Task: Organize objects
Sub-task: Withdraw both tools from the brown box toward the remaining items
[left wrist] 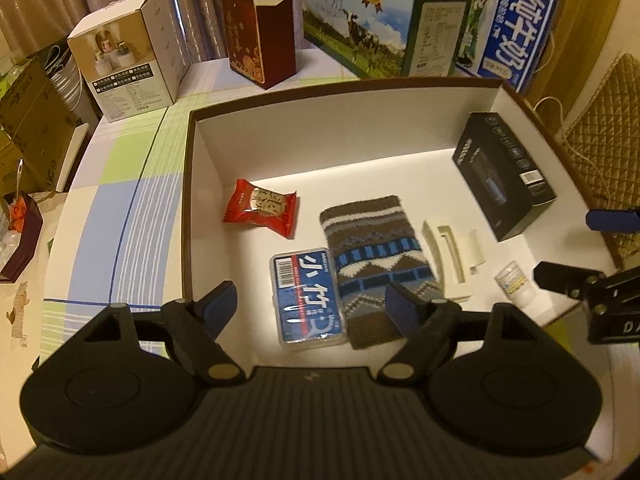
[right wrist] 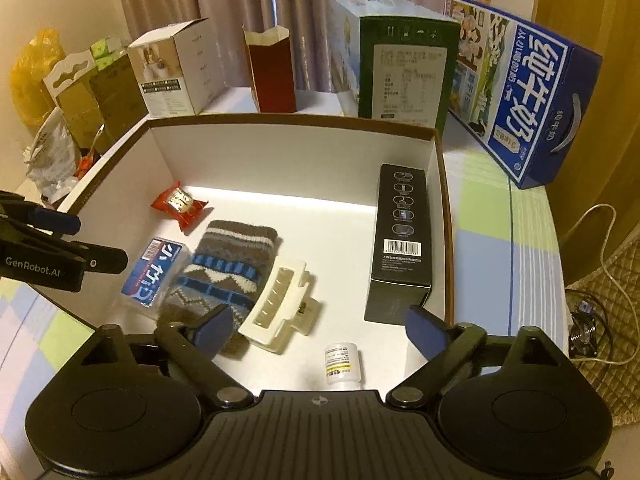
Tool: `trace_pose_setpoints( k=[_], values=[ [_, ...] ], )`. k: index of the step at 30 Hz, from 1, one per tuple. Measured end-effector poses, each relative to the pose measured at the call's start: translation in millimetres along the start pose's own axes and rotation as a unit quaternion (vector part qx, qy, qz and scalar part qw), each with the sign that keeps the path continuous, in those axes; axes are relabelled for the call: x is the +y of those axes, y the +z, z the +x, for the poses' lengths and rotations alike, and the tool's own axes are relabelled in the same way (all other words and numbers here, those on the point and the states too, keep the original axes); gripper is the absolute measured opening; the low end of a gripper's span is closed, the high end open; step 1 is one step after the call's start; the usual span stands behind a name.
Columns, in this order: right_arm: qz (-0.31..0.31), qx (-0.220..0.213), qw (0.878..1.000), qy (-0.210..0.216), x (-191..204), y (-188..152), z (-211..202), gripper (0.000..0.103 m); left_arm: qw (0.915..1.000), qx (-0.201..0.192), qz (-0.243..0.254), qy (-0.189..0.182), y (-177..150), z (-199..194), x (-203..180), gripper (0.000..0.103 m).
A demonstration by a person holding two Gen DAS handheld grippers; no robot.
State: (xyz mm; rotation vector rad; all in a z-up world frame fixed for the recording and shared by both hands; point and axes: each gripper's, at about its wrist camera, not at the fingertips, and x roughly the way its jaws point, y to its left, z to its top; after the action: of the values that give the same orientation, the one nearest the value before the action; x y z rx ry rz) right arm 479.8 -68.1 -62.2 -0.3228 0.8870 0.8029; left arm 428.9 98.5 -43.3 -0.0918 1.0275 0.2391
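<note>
A white box with a brown rim holds a red snack packet, a knitted pouch, a blue-labelled clear case, a cream hair claw, a black carton and a small white bottle. My left gripper hangs open over the blue case without touching it. My right gripper stands wide open above the bottle, which lies on its side on the box floor, free of both fingers.
Behind the box stand two milk cartons, a dark red open box and a white product carton. A checked cloth covers the table. Clutter lies at the left, and a quilted cushion with cables at the right.
</note>
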Motion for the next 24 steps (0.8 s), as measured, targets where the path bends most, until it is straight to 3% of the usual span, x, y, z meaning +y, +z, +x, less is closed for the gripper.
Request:
trace_pose_setpoints(
  k=[5, 15, 24],
  values=[
    [0.012, -0.011, 1.0, -0.007, 6.4, -0.5, -13.1, 0.101, 0.9999, -0.014, -0.005, -0.007, -3.5, -18.8, -4.8, 0.083],
    [0.025, -0.032, 0.999, -0.007, 19.5, -8.6, -45.2, 0.101, 0.9983, -0.052, -0.025, -0.011, -18.7, -62.7, -5.2, 0.085],
    [0.032, -0.047, 0.998, 0.008, 32.3, -28.9, -76.6, 0.101, 0.9975, -0.059, -0.035, -0.016, -49.5, -89.9, -6.1, 0.086]
  ],
)
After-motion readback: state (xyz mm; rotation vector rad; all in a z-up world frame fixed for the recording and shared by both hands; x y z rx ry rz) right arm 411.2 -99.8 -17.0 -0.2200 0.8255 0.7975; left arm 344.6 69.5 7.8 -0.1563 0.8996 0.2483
